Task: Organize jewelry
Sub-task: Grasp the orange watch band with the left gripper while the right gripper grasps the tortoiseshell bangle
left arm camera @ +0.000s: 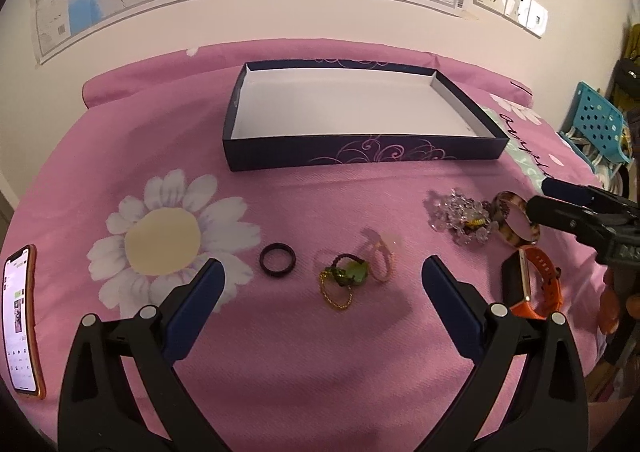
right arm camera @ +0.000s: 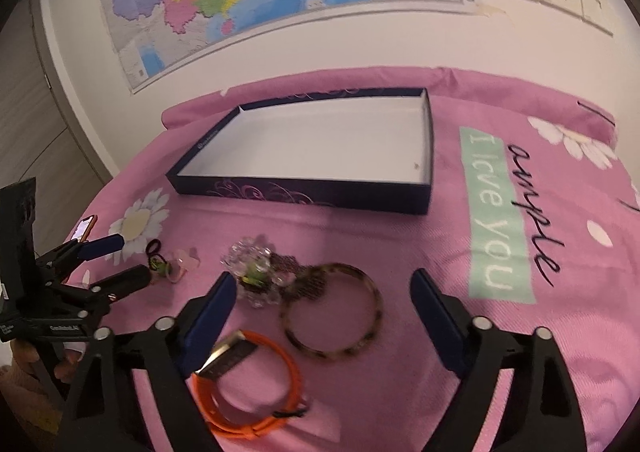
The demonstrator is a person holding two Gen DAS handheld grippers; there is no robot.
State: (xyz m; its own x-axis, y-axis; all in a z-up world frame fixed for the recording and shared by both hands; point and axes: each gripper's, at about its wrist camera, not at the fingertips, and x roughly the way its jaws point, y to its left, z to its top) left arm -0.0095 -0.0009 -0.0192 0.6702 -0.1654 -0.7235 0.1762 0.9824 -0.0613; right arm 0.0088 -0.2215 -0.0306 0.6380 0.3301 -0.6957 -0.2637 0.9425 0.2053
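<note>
Right wrist view: your right gripper (right arm camera: 322, 284) jaws apart, empty, bangle (right arm camera: 332, 312) between them at 12 o'clock. Stiff, light, slippery hoop; pinch across rim. Left gripper (left arm camera: 322, 272) apart too. Box (right arm camera: 430, 156) empty.

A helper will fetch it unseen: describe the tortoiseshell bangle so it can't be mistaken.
Start at the dark box on the pink bedspread. Nearer than it lies a row of jewelry; at the end toward the green "I love you" strip are a clear bead cluster, an orange watch and the bangle. It is the rigid, mottled brown-and-cream hoop, the widest ring there.
</note>
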